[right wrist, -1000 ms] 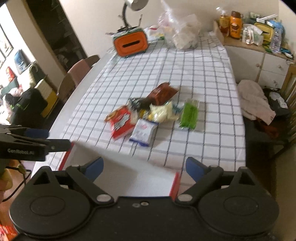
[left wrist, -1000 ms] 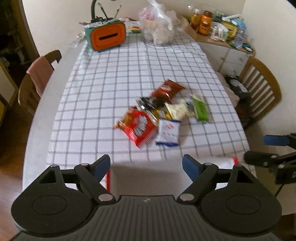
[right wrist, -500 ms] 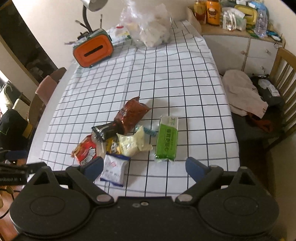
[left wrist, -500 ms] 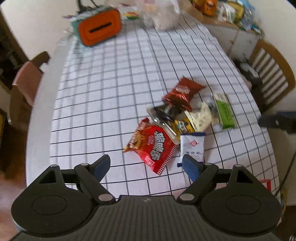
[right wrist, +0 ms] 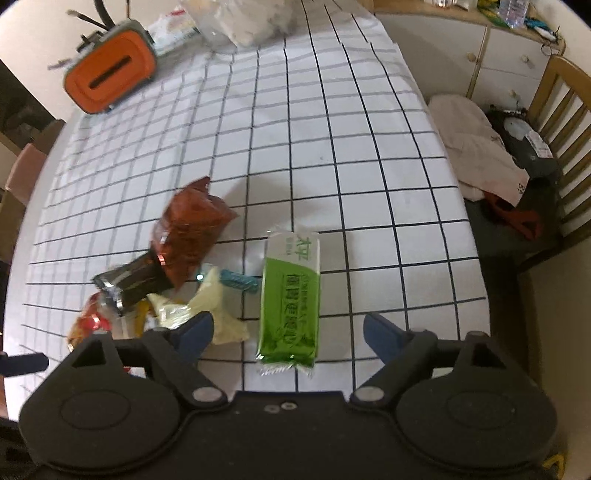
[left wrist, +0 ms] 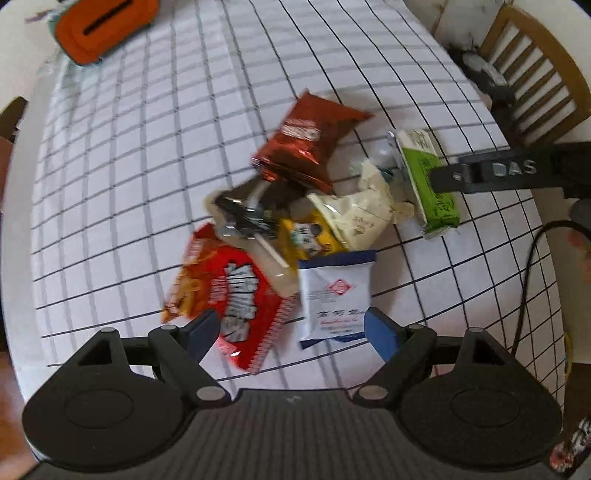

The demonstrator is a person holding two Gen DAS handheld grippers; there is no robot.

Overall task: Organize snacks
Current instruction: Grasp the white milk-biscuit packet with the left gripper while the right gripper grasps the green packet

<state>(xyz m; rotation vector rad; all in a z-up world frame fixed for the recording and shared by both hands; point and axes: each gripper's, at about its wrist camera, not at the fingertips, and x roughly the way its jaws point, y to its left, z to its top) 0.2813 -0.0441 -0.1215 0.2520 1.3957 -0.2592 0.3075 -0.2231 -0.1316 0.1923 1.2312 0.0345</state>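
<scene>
A pile of snack packets lies on the checked tablecloth (left wrist: 129,147). In the left wrist view a red bag (left wrist: 236,295) and a white-and-blue packet (left wrist: 334,291) sit just ahead of my open left gripper (left wrist: 291,326), with nothing pressed between its fingers. Behind them lie a black packet (left wrist: 240,210), a yellow one (left wrist: 306,236), a cream one (left wrist: 354,214) and a brown-red bag (left wrist: 306,144). In the right wrist view my right gripper (right wrist: 288,332) hangs over the green packet (right wrist: 290,295). Its jaws are closing with the packet's near end between them, and the pads do not touch it.
An orange tissue box (right wrist: 109,77) and a clear plastic bag (right wrist: 251,22) stand at the table's far end. A wooden chair (right wrist: 561,110) with clothes on it and a white cabinet (right wrist: 517,62) are on the right. A black cable (left wrist: 528,266) hangs beside the table edge.
Both grippers have come forward and down over the table, so the snack pile now sits close under them. The right jaws have narrowed a little.
</scene>
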